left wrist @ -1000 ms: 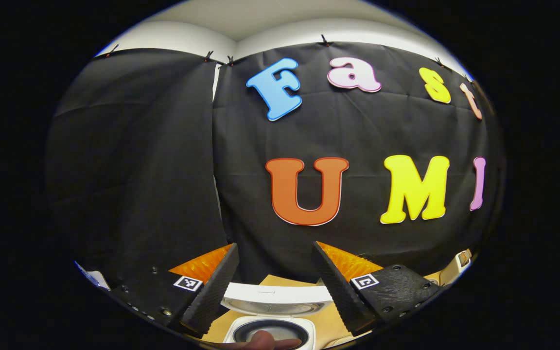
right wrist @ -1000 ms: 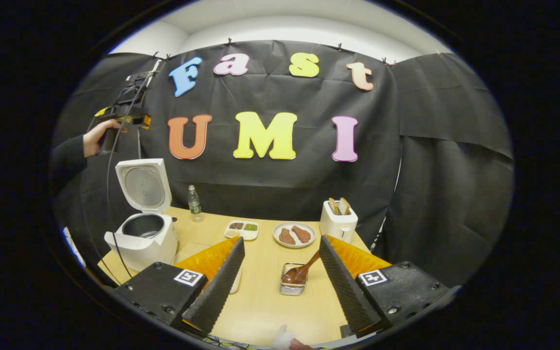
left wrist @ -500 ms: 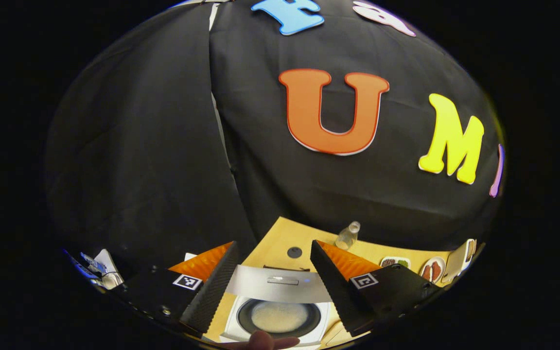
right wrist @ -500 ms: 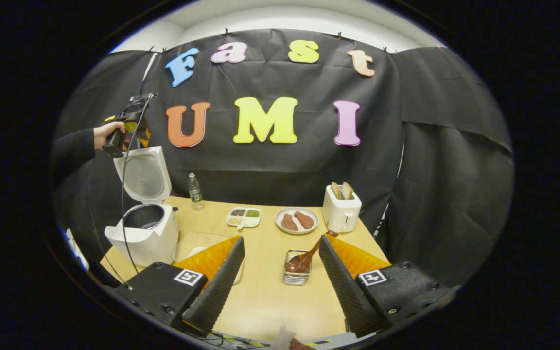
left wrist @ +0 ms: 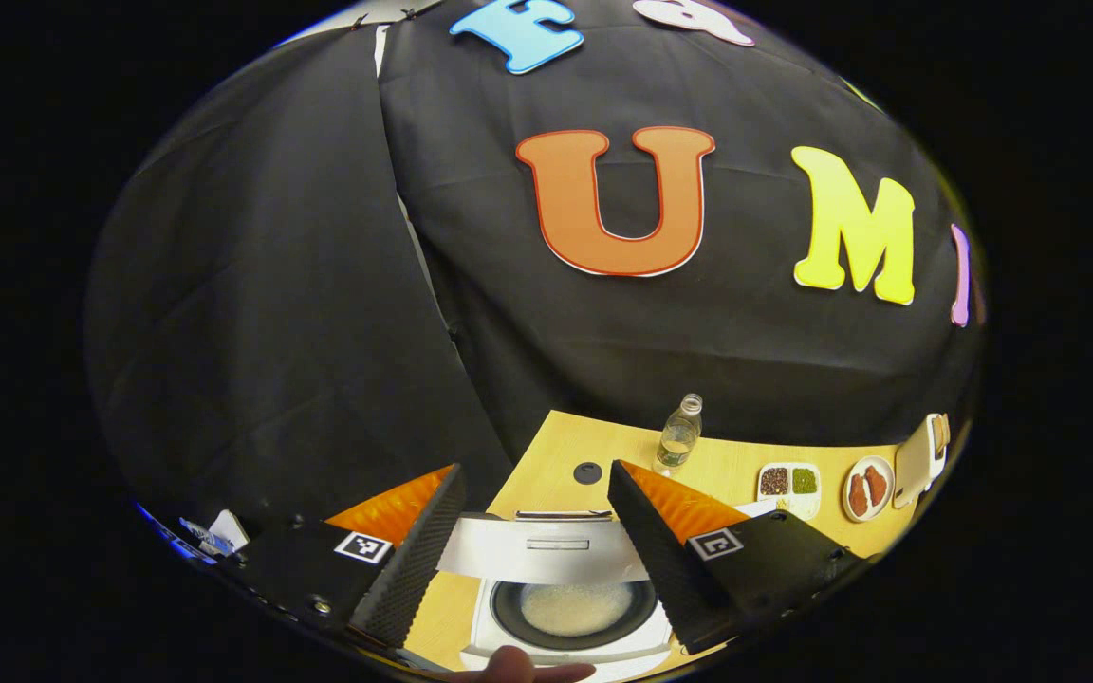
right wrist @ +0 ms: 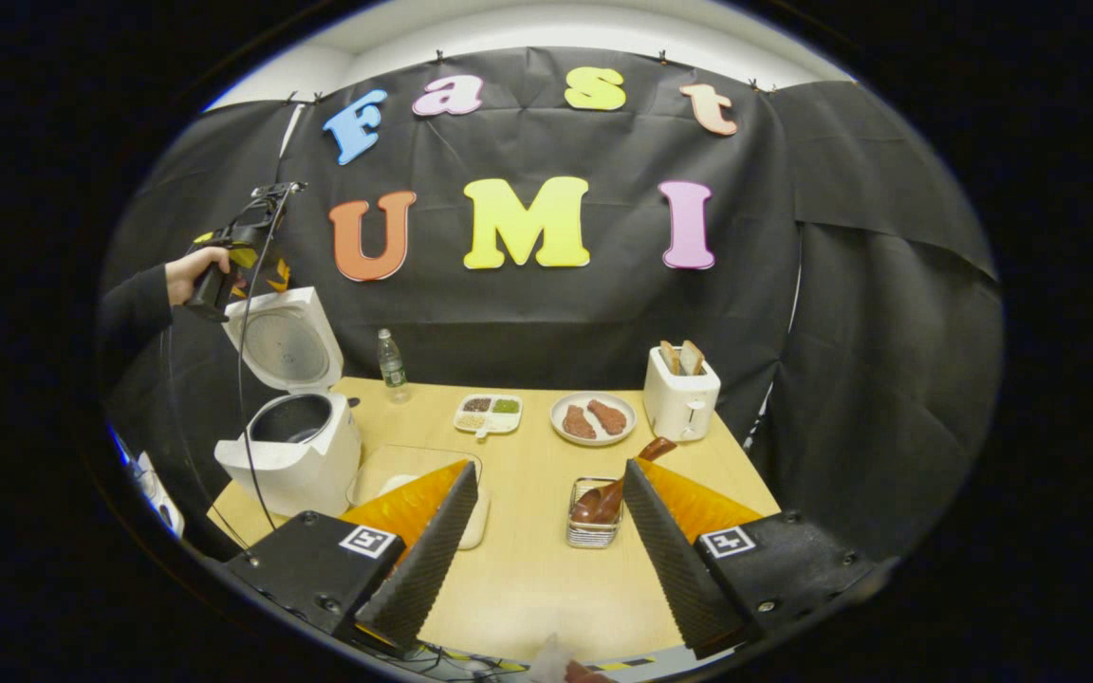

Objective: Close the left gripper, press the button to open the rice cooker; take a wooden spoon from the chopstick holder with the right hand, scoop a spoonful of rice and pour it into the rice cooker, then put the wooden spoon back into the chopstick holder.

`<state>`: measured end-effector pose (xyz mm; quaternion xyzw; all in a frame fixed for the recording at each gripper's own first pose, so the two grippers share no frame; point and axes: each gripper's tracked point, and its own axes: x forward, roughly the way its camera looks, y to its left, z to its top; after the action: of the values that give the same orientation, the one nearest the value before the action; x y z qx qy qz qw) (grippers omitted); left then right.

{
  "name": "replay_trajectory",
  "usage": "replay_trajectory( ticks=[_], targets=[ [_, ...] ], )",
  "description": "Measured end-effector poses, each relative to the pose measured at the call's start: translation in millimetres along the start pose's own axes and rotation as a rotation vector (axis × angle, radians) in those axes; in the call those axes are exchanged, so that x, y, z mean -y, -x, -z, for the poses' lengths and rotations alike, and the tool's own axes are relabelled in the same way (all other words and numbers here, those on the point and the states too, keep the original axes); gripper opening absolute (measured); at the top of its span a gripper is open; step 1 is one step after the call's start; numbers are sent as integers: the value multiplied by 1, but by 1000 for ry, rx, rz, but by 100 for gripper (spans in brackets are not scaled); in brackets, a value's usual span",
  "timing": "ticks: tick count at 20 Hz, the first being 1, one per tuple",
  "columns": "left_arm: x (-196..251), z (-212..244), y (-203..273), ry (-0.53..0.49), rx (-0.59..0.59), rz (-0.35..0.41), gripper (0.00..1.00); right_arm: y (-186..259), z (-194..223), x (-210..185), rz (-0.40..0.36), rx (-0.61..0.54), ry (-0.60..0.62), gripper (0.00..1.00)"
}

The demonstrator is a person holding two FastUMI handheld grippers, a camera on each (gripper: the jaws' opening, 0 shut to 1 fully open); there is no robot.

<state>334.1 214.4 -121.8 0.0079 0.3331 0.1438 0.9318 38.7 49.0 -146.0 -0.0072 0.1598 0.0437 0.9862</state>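
The white rice cooker point(right wrist: 290, 460) stands at the table's left with its lid point(right wrist: 283, 337) raised. My left gripper point(left wrist: 535, 468) hovers open above it, looking down past the lid's top edge point(left wrist: 542, 548) into the dark inner pot point(left wrist: 573, 612), where a pale layer shows. In the right gripper view a hand holds that left gripper point(right wrist: 243, 237) above the lid. My right gripper point(right wrist: 550, 466) is open and holds nothing. Just beyond its right finger, the wooden spoon point(right wrist: 618, 479) leans in the metal mesh chopstick holder point(right wrist: 590, 531).
A clear container with white rice point(right wrist: 414, 467) lies beside the cooker, partly behind my right gripper's left finger. At the back of the wooden table point(right wrist: 527, 579) stand a water bottle point(right wrist: 392, 356), a divided dish point(right wrist: 488, 414), a plate of meat point(right wrist: 592, 418) and a toaster point(right wrist: 680, 394).
The left gripper has tilted downward and now looks into the open pot. The right gripper has eased forward toward the chopstick holder. Both stay open.
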Motion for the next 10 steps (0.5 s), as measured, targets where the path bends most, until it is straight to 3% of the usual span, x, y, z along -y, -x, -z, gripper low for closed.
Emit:
replay_trajectory(
  ticks=[4, 10],
  targets=[
    [13, 12, -6, 24, -35, 41, 95, -1, 8, -5, -23, -24, -4, 100],
    [32, 90, 3, 7, -138, 96, 94, -3, 19, -9, -43, -56, 0, 100]
  ],
)
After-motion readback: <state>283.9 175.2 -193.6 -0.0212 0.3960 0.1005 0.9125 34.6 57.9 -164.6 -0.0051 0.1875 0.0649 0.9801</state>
